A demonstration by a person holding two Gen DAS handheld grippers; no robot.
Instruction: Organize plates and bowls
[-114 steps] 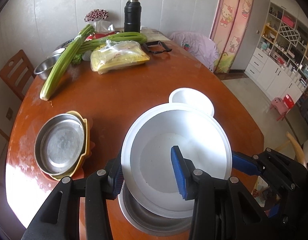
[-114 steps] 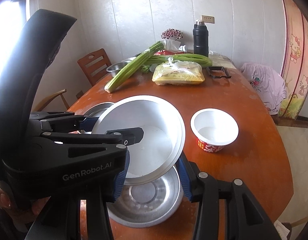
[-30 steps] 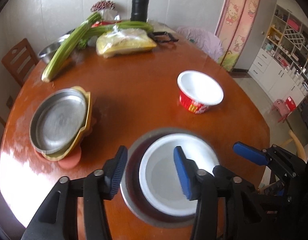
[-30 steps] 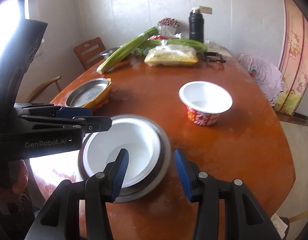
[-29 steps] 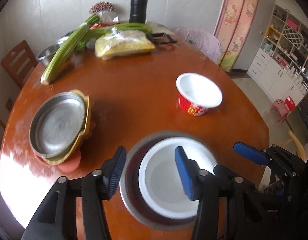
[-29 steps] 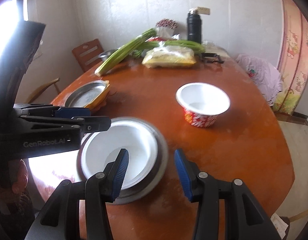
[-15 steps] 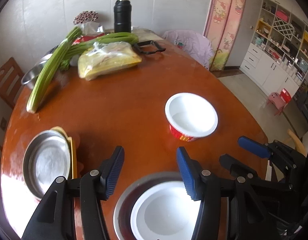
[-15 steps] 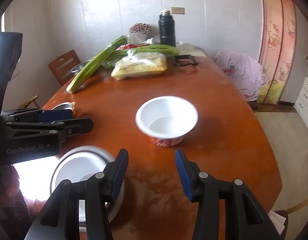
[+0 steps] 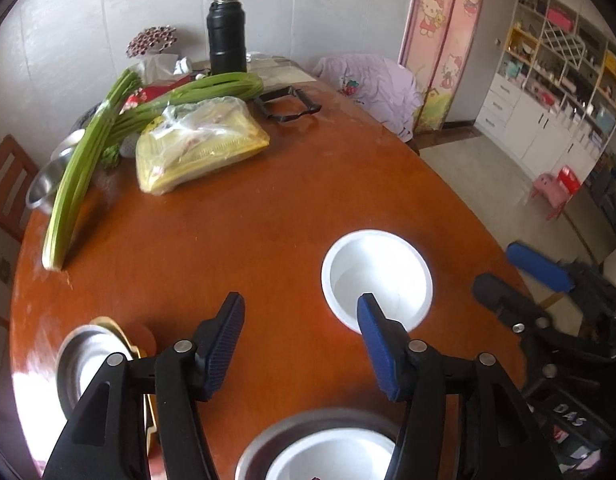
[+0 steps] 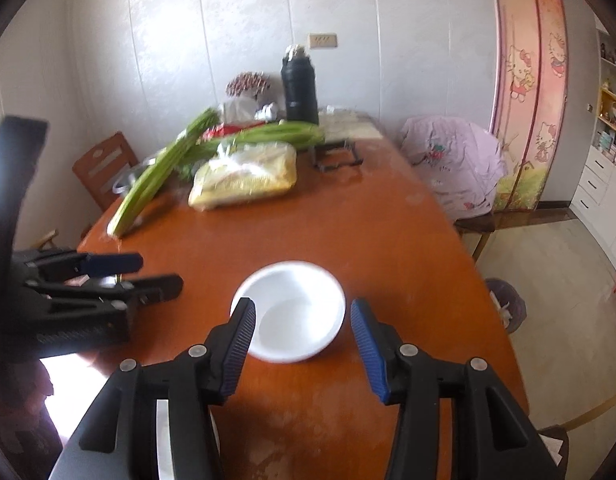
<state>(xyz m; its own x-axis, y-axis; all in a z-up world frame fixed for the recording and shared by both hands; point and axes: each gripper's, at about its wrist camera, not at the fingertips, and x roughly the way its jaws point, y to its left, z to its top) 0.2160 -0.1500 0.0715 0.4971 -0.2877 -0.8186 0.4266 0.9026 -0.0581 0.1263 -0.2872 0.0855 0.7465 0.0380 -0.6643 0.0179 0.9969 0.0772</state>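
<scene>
White paper bowl [image 10: 288, 311] sits free on the table [image 10: 387, 240]; both my tongs, left [image 9: 300, 344] and right [image 10: 303, 336], are empty and opening; I should straddle its rim squarely.

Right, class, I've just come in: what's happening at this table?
A person with two handheld grippers is tidying dishes. Both grippers are empty, jaws opening: the left gripper over bare table, the right gripper at the white bowl, not gripping. A white dish sits in a metal bowl.
</scene>
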